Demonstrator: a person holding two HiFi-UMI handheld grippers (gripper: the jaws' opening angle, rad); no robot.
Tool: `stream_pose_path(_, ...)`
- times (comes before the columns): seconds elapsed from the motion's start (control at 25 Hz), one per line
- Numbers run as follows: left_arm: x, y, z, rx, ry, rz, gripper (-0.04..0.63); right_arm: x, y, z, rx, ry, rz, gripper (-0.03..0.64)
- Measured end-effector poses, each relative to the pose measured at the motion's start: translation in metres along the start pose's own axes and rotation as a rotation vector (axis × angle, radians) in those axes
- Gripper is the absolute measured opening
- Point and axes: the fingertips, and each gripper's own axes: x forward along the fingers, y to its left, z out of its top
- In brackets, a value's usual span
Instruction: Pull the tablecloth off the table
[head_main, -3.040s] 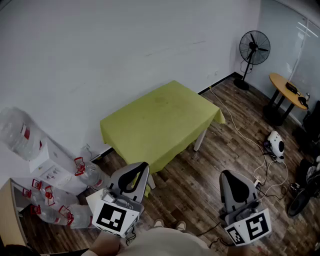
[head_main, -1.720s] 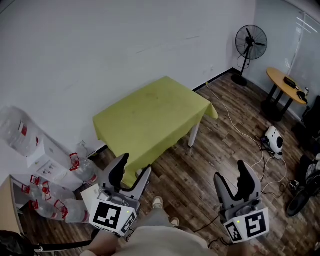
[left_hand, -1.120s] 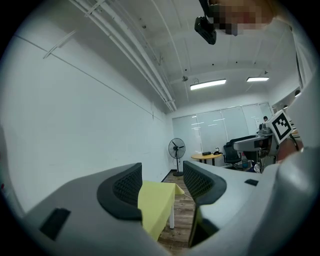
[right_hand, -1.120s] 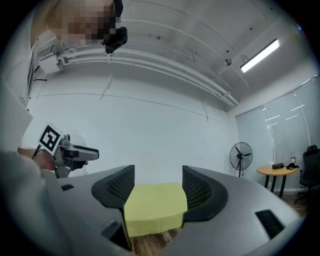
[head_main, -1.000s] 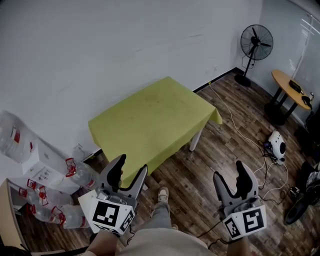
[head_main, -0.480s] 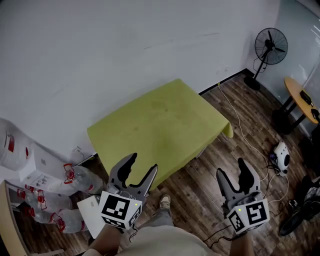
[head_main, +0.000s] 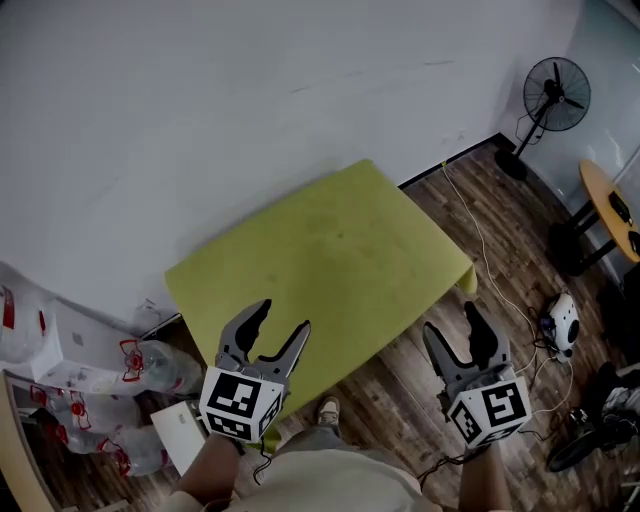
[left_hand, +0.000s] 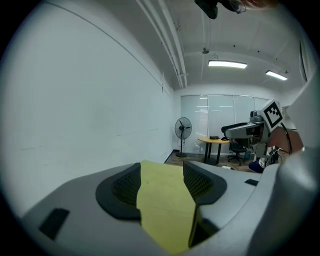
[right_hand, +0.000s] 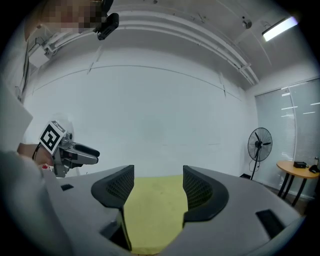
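A yellow-green tablecloth (head_main: 320, 255) covers a small table standing against the white wall, and its edges hang over the sides. My left gripper (head_main: 279, 318) is open over the cloth's near edge, nothing between its fingers. To the right, my right gripper (head_main: 452, 325) is open too, just off the cloth's near right side above the wooden floor. In the left gripper view the cloth (left_hand: 165, 200) shows between the spread jaws of the left gripper (left_hand: 161, 180). The right gripper view likewise frames the cloth (right_hand: 152, 205) between the jaws of the right gripper (right_hand: 158, 185).
Empty water bottles (head_main: 150, 368) and a white box (head_main: 70, 345) sit on the floor at the left. A standing fan (head_main: 556, 95) and a round wooden table (head_main: 610, 205) are at the right. A cable (head_main: 490, 260) and a white device (head_main: 562, 320) lie on the floor.
The person has stepped up to the table, bringing both grippers to the cloth's near edge. Both grippers' jaws, together three seconds ago, now stand apart.
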Motion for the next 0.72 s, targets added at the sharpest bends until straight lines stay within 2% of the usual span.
stream_pose_path(0.36, 0.037, 0.056, -0.051, -0.108, 0.102, 0.069, 0.272, 0.088, -0.017, -0.035, -0.073, 0.122, 0.041, 0.322)
stream_pose_path(0.52, 0.046, 0.067, -0.067, -0.135, 0.145, 0.103, 0.272, 0.125, -0.023, -0.053, -0.086, 0.174, 0.097, 0.324)
stream_pose_path(0.72, 0.051, 0.079, -0.084, -0.177, 0.167, 0.188, 0.272, 0.169, -0.029, -0.074, -0.131, 0.233, 0.176, 0.327)
